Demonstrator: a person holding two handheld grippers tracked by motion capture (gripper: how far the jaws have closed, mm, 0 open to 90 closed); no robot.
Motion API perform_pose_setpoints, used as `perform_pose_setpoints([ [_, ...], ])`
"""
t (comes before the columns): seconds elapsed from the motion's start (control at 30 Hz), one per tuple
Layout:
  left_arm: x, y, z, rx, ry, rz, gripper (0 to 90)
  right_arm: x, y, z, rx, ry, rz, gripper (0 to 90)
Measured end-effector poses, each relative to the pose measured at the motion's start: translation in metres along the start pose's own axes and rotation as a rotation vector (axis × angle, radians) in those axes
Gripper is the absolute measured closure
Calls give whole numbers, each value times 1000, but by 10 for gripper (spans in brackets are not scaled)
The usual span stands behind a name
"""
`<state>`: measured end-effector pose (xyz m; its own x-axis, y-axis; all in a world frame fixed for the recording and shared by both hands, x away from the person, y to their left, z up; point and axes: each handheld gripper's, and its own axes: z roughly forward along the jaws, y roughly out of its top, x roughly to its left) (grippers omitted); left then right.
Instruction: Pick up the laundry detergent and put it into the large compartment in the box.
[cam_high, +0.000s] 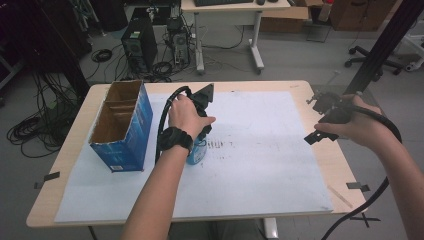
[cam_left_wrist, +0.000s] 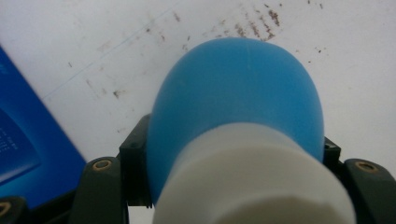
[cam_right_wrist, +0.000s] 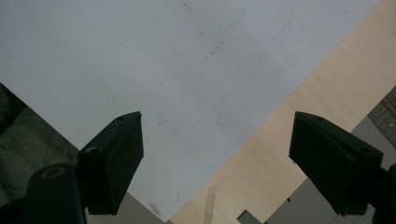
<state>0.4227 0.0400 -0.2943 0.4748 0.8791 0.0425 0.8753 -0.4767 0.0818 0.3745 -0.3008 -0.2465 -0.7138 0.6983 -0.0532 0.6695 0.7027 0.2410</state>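
Left gripper (cam_high: 200, 131) was clamped tight on the blue bottle (cam_left_wrist: 236, 102), mid-frame. Right gripper (cam_right_wrist: 215, 158) hung wide open, holding nothing, at right.

The right gripper (cam_right_wrist: 217, 163) looks down with its two black jaws spread wide apart — nothing lies between them. Beneath them a white sheet (cam_right_wrist: 177, 70) covers the table (cam_right_wrist: 299, 121), its edge running diagonally from the lower middle to the upper right. Beyond that edge bare pale wood shows — a strip of tape (cam_right_wrist: 209, 205) lies on it, just beside the sheet's corner.
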Motion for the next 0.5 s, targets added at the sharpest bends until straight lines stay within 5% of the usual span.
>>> perform_pose_setpoints([
  [0.5, -1, 1, -1, 17, -1, -3, 375, 0, 0, 0, -2, -1, 0, 175],
])
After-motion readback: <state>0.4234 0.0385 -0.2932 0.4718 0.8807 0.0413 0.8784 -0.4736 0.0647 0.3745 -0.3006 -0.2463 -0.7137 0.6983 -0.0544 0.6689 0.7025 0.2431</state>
